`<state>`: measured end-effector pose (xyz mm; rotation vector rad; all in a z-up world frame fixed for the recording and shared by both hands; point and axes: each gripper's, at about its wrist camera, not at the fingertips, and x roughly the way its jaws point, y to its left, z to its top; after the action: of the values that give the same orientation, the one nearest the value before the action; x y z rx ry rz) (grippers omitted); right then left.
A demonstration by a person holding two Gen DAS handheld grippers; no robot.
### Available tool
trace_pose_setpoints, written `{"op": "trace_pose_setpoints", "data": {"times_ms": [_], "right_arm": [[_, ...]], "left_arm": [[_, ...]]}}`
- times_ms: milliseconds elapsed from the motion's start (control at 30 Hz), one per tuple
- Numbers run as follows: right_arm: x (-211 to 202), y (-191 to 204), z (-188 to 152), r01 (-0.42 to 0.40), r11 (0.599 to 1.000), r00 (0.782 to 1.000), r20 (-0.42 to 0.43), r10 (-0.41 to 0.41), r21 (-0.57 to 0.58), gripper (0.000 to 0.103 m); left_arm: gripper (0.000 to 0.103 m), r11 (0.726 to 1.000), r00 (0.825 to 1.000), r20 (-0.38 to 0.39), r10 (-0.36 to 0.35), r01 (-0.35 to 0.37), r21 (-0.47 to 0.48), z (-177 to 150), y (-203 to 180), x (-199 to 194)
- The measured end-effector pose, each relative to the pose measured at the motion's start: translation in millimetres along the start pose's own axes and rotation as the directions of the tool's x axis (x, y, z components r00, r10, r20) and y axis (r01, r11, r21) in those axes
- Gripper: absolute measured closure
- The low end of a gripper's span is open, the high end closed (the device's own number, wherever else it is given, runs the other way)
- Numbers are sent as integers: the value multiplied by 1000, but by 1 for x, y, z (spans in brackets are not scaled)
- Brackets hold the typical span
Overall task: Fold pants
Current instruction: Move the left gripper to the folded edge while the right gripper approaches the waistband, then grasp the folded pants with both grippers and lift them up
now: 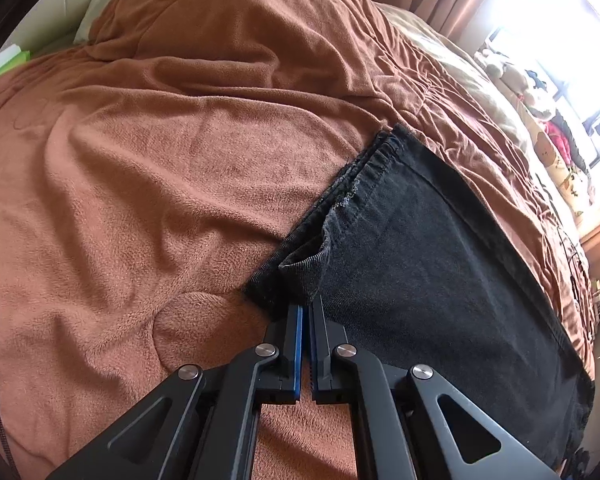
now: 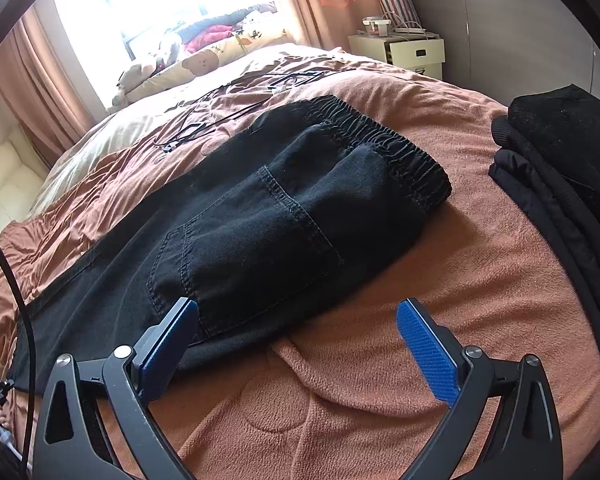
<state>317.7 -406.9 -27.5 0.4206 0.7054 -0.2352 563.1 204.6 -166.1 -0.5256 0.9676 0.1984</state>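
Observation:
Black pants [image 1: 440, 260] lie flat on a brown fleece blanket [image 1: 160, 160], legs stacked, with the frayed leg hems [image 1: 352, 184] toward me in the left wrist view. My left gripper [image 1: 306, 308] is shut, its blue pads pinching the near corner of the hem. In the right wrist view the same pants [image 2: 260, 208] show a back pocket and the elastic waistband [image 2: 380, 140]. My right gripper [image 2: 298, 306] hangs open over the near seat edge. One of its pads is above the fabric, the other above bare blanket, and nothing is held.
A stack of folded dark clothes [image 2: 560, 184] sits on the bed at the right. Thin black cables [image 2: 228, 100] lie beyond the pants. Cushions and plush toys [image 2: 204, 60] line the bright window. A pale nightstand [image 2: 404, 50] stands at the far corner.

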Motion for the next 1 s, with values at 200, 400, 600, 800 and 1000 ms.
{"op": "trace_pose_setpoints", "data": {"times_ms": [200, 400, 600, 800, 1000], "right_arm": [[-2, -10, -4, 6, 1000, 1000, -4, -6, 12, 3], [-7, -26, -5, -28, 999, 1000, -11, 29, 45, 3], [-6, -37, -8, -58, 995, 998, -8, 59, 84, 3], [0, -42, -10, -72, 990, 997, -25, 76, 125, 3], [10, -52, -10, -83, 977, 996, -25, 89, 196, 3]], "left_arm": [[100, 1000, 1000, 11, 11, -11, -24, -1, 0, -3], [95, 998, 999, -31, -17, 15, -69, -4, 6, 0], [85, 991, 995, -63, -72, 65, -113, -12, 10, 2], [79, 985, 992, -74, -100, 89, -146, -13, 11, 13], [72, 982, 992, -67, -108, 95, -163, -8, 9, 18]]}}
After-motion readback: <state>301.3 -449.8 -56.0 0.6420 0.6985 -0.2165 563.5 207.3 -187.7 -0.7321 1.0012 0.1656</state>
